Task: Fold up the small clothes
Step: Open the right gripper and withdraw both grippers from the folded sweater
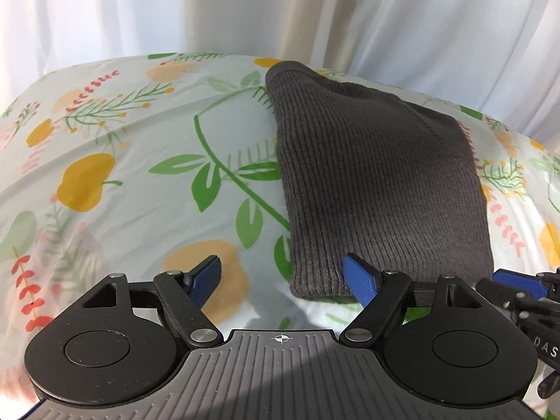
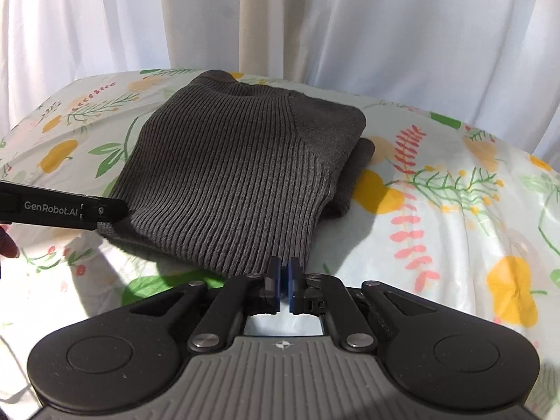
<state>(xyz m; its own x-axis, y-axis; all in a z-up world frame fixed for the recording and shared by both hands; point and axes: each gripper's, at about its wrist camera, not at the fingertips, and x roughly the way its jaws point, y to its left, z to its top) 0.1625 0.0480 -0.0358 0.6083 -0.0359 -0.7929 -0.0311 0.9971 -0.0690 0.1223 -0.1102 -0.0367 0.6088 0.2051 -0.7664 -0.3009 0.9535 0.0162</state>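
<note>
A dark grey ribbed knit garment (image 1: 381,182) lies folded into a compact block on the flowered cloth (image 1: 105,147). My left gripper (image 1: 281,274) is open wide at the garment's near left corner. Its right fingertip (image 1: 355,273) overlaps the near edge and its left fingertip (image 1: 208,271) is over bare cloth. In the right wrist view the same garment (image 2: 231,175) fills the middle. My right gripper (image 2: 284,276) stands at its near edge with the pads almost together, a thin gap between them and no fabric seen in it.
White curtains (image 2: 385,28) hang behind the flowered surface (image 2: 455,210), which drops away at the back. The left tool's black housing (image 2: 66,208) reaches in at the garment's left side, with a person's fingertip (image 2: 7,245) below it. The right tool's blue finger (image 1: 518,281) shows at the right.
</note>
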